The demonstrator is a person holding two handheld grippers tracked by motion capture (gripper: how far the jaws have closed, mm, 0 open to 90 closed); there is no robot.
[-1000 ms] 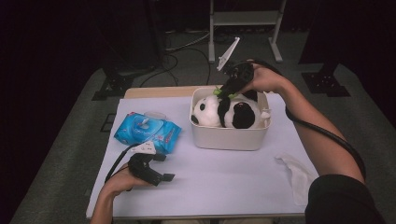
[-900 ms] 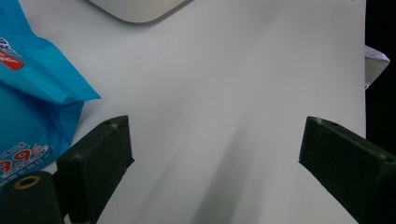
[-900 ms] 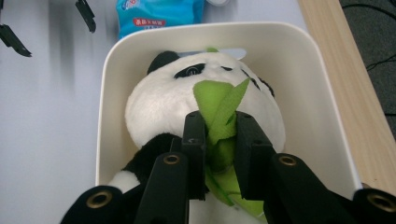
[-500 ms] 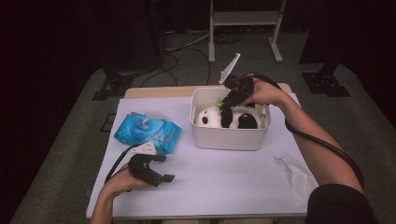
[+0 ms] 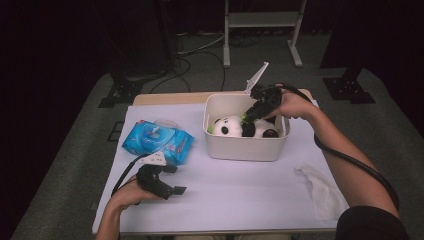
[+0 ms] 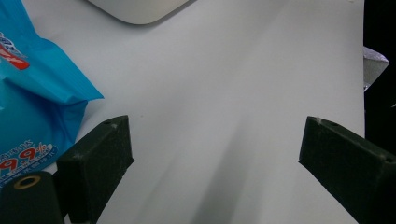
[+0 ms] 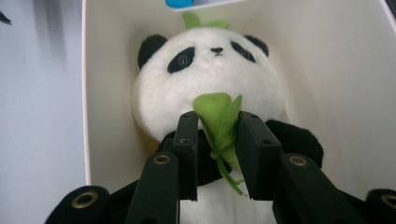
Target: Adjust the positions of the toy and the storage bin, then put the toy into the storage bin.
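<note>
Between right hand-held gripper (image 7: 217, 135) jaws: green leaf (image 7: 219, 123)

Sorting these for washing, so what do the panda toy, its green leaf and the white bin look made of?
The panda toy looks like soft plush, judging by its fuzzy matte pile. The green leaf seems to be felt or thin fabric: flat, matte, folded. The white bin is probably moulded plastic, with smooth walls and rounded corners.
</note>
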